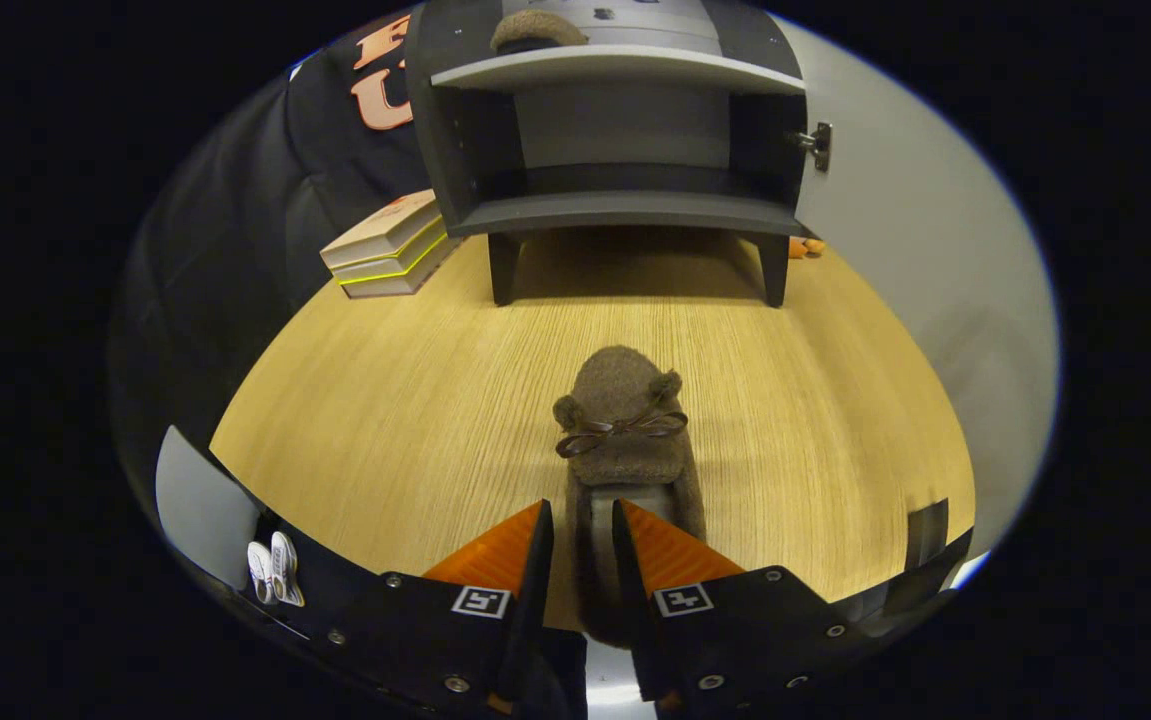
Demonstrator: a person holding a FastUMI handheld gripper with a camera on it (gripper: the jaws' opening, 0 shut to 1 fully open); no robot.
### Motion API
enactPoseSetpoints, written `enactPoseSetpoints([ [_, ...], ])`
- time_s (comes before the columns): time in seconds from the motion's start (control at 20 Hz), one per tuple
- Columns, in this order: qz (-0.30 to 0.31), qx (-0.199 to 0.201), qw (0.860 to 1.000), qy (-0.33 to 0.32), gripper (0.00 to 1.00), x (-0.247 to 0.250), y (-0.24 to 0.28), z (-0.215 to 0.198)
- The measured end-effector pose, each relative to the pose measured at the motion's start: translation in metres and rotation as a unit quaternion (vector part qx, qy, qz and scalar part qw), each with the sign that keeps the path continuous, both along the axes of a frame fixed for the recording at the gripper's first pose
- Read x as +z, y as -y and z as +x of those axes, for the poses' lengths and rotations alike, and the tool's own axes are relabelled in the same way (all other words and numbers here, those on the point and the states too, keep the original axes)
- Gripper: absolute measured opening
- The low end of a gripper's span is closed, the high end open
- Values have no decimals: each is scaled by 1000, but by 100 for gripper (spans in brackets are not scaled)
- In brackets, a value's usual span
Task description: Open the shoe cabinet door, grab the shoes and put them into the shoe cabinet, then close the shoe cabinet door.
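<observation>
My claw [580,530] is closed down on the heel end of a brown slipper [623,430]; both fingers press against its sides, the left finger on the outer wall and the right one seemingly down inside the opening, so I pinch the left wall of the heel between them. The toe with its little bow points away from me, toward the cabinet [615,130]. I cannot tell whether the slipper rests on the table [385,400] or hangs just above it.

The cabinet stands beyond the slipper, straight ahead, on the far part of the table. Its door [920,250] is swung wide open to the right, so I judge the first step done. On the upper shelf [615,68] sits another brown slipper [537,30], which looks like the mate of the one I hold; so one shoe seems stowed already. The lower shelf [625,212] looks bare.

What is left, as I read it: carry this second slipper across the table and into the cabinet, let go, back out, then swing the door shut. I would call the task somewhat past halfway.

A stack of books [390,248] lies just left of the cabinet, well clear of my path.
</observation>
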State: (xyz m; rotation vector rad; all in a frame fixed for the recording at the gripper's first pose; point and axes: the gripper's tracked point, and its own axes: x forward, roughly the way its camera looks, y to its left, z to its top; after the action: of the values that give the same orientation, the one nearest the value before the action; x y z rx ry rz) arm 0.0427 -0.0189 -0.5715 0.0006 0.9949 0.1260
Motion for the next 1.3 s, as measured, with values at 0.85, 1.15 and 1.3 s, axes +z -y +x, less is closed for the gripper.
enactPoseSetpoints([
  [0.85,13,4,1000,4,5,-34,-8,48],
  [1.15,22,-1,999,38,4,8,-1,67],
  [1.3,19,-4,997,74,4,50,1,79],
])
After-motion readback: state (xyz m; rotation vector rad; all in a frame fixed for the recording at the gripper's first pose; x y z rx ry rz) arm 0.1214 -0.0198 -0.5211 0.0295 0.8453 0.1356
